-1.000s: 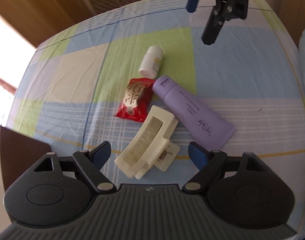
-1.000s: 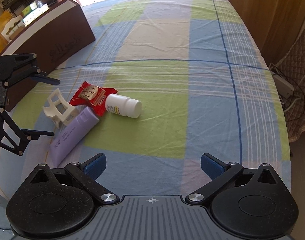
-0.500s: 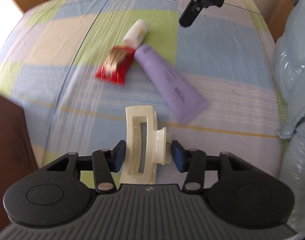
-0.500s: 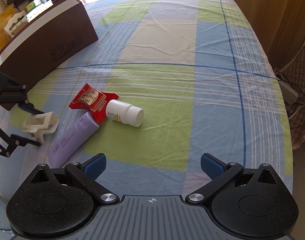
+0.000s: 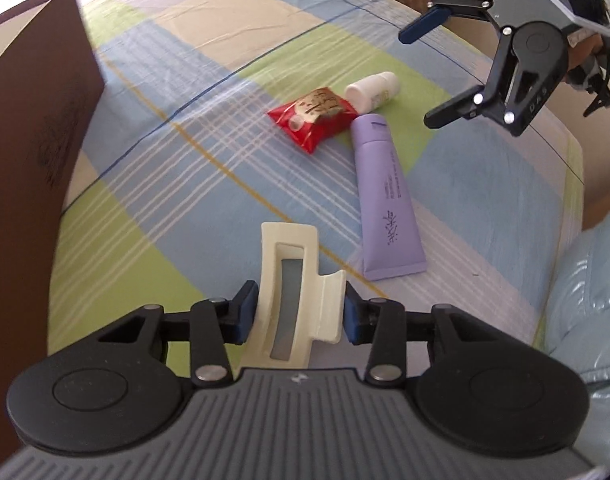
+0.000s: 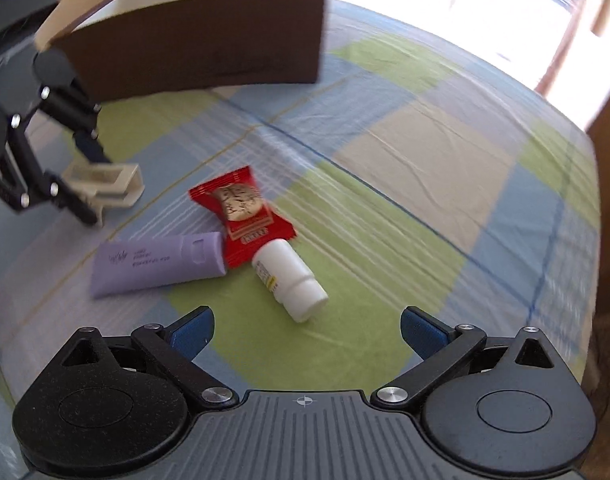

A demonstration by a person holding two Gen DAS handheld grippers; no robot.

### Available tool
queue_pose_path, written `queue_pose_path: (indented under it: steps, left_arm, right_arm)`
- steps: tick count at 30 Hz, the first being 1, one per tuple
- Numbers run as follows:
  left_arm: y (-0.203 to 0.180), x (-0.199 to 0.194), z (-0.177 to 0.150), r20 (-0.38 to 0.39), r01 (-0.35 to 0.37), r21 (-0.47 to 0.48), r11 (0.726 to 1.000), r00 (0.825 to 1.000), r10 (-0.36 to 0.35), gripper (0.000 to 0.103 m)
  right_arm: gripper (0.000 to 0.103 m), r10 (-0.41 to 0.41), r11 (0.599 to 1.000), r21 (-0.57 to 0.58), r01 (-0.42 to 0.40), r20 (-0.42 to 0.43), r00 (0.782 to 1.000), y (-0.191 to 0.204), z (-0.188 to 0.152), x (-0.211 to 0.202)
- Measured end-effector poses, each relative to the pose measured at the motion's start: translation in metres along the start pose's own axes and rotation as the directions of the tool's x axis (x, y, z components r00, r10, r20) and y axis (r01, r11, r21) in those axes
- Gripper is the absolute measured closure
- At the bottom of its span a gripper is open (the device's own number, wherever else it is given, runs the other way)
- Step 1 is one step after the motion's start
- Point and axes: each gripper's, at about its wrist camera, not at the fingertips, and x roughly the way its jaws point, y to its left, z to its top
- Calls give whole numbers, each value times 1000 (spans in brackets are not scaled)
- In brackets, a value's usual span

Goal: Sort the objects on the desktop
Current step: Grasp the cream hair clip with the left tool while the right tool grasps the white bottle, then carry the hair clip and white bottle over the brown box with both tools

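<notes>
My left gripper (image 5: 297, 312) is shut on a cream hair claw clip (image 5: 295, 280), lifted off the cloth; the right wrist view shows the same clip (image 6: 105, 184) between its fingers. A red snack packet (image 5: 313, 116), a white pill bottle (image 5: 373, 86) and a purple tube (image 5: 385, 196) lie together on the checked cloth. My right gripper (image 6: 307, 326) is open and hovers just in front of the white bottle (image 6: 291, 276), with the red packet (image 6: 241, 208) and the purple tube (image 6: 161, 262) beyond it to the left.
A brown box (image 6: 201, 40) with a pale inside stands at the far side of the cloth; its wall (image 5: 29, 128) fills the left of the left wrist view. A light blue sleeve (image 5: 585, 312) is at the right. The checked cloth (image 6: 425, 152) stretches away to the right.
My left gripper closed on the hair clip and lifted it away from the pile, swinging toward the brown box. My right gripper came nearer to the white bottle.
</notes>
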Motion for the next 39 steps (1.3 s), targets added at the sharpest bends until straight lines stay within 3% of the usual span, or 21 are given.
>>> queue_pose_path:
  steps: [2,4,11,12,15,18,22,25,39]
  left_arm:
    - [-5,-7,-7,-1,-13,-47,999,1000,13,66]
    - [-10,-14,-16,6,-28,-91,995,1000,29,66]
    - [-22,-45,-40,53,-63,-240,969,996,78,66]
    - [-23,-48,-42,59,-66,-258,964,995,84,66]
    - [-26,-55,-48,75,-74,-301,951,992,101,66]
    - [-28,-62,-54,91,-69,-332,941,990,105,66]
    - [-29,-70,-59,102,-76,-354,932,988,119,66]
    - [-29,-79,-63,101,-85,-367,926,986,131,66]
    - [-20,-133,-87,107,-174,-390,904,967,232,66]
  right_arm:
    - [0,25,996,-84,-25,8,1000,2,5,4]
    - [26,64,989,-131,-64,-2,998,2,10,10]
    - [27,108,972,-203,-116,-50,993,1,23,29]
    - [44,111,972,-203,-121,-62,992,2,23,32]
    - [72,149,979,-127,-159,-89,985,-1,26,34]
    - [73,138,990,-14,-140,-94,986,-4,24,31]
    - [74,167,976,153,-153,-80,983,-5,19,19]
    - [74,172,968,195,-158,-56,984,2,20,0]
    - [74,219,964,158,-212,-33,975,64,57,-24]
